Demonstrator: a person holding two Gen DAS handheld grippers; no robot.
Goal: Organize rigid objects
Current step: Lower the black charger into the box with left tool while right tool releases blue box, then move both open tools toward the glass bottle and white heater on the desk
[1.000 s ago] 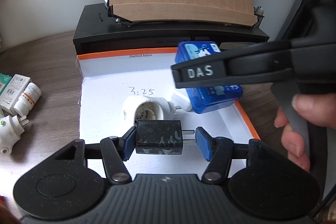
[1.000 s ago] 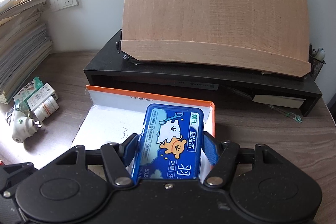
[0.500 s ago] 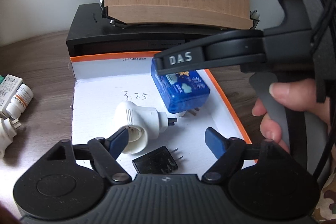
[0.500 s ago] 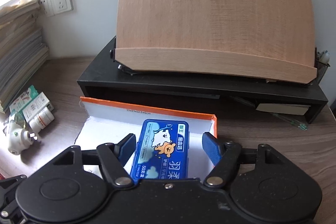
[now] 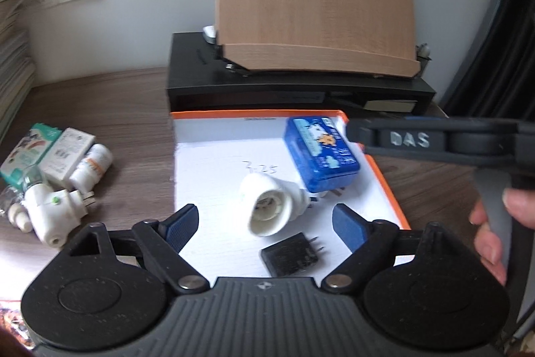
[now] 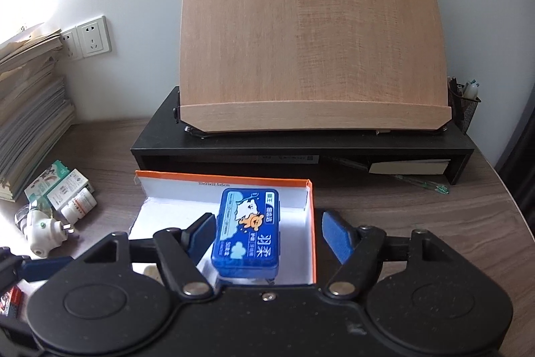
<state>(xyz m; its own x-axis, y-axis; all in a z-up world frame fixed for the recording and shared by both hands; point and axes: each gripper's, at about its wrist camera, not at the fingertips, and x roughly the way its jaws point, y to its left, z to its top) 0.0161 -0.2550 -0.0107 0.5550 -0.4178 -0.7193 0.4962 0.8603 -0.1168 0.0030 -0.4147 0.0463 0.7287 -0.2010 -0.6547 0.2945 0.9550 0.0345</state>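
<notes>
Both tools stand wide and hold nothing. The left tool (image 5: 264,223) hangs over the tray (image 5: 389,186) near the desk's back edge, partly hiding the black charger (image 5: 289,258). The right tool (image 6: 267,238) cuts off the blue box (image 6: 247,231) in the tray's back right corner; the white adapter's (image 5: 271,206) prongs are hidden.

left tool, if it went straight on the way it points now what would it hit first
Likely the white socket adapter, lying in the orange-rimmed box between and just past the open left tool. The black charger sits nearer but lower; depth is unclear.
</notes>
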